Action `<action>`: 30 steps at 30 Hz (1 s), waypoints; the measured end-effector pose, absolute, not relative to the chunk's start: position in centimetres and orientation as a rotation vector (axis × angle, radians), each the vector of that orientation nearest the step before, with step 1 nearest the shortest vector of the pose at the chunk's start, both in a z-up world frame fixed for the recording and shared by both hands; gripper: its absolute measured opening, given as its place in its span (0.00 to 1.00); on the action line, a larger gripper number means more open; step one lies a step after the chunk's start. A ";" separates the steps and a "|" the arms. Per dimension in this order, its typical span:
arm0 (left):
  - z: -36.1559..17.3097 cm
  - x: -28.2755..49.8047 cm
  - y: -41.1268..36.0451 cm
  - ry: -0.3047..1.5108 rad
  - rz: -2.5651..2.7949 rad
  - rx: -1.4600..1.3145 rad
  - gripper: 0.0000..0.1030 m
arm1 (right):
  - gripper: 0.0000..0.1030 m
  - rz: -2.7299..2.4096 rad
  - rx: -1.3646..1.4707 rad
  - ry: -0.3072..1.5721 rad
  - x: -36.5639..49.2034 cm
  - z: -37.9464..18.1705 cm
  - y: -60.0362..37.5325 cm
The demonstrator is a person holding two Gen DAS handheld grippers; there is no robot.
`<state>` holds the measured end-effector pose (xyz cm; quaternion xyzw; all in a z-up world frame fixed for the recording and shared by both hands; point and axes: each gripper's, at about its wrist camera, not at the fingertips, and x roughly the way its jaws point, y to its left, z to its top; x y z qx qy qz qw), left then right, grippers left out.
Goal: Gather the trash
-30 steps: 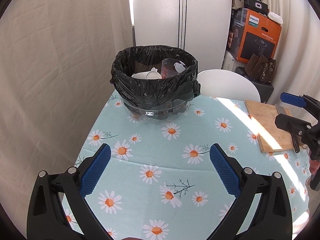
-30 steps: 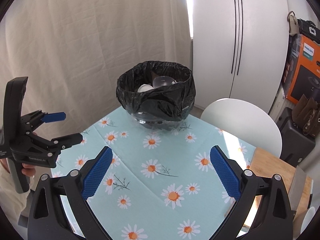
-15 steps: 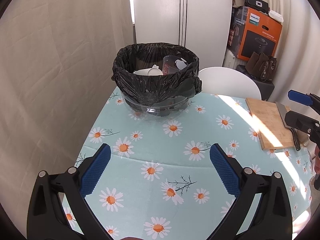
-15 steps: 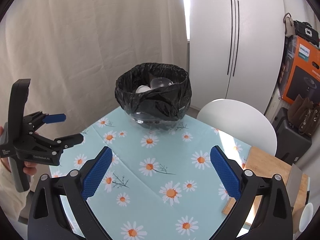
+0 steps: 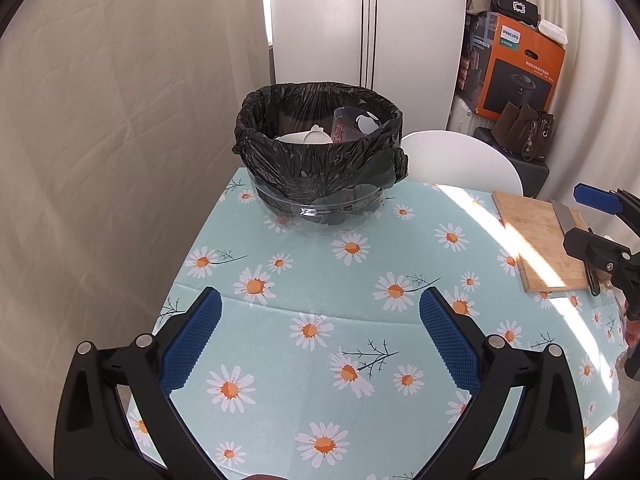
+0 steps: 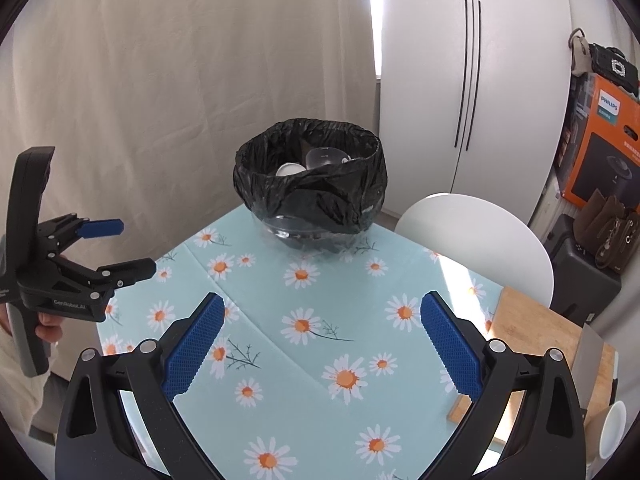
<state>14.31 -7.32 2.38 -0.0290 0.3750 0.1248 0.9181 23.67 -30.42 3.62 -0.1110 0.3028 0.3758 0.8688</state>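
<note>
Your left gripper (image 5: 320, 306) and right gripper (image 6: 320, 310), both spread empty above bare tablecloth (image 5: 320, 292); ahead, the lined bin (image 5: 320, 160) holds cups (image 5: 344, 130).

A cream curtain (image 6: 180, 80) hangs behind the table on the left, with a strip of bright daylight showing at its edge. Beside it stands a tall white cupboard (image 6: 472, 80) with dark vertical door gaps. A white chair (image 5: 460, 156) is pushed against the table's (image 5: 304, 360) far side. The table wears a pale blue daisy-print cloth, crossed by sunlight on the right. An orange box (image 5: 516, 68) is stacked in the corner.
</note>
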 end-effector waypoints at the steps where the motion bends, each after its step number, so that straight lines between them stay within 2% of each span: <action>1: 2.4 14.2 -7.2 0.770 0.259 -0.058 0.94 | 0.91 0.787 -0.232 0.634 23.6 3.6 -30.4; 30: 3.4 12.7 -7.0 0.766 0.284 -0.012 0.94 | 0.91 0.796 -0.227 0.631 22.9 2.9 -29.7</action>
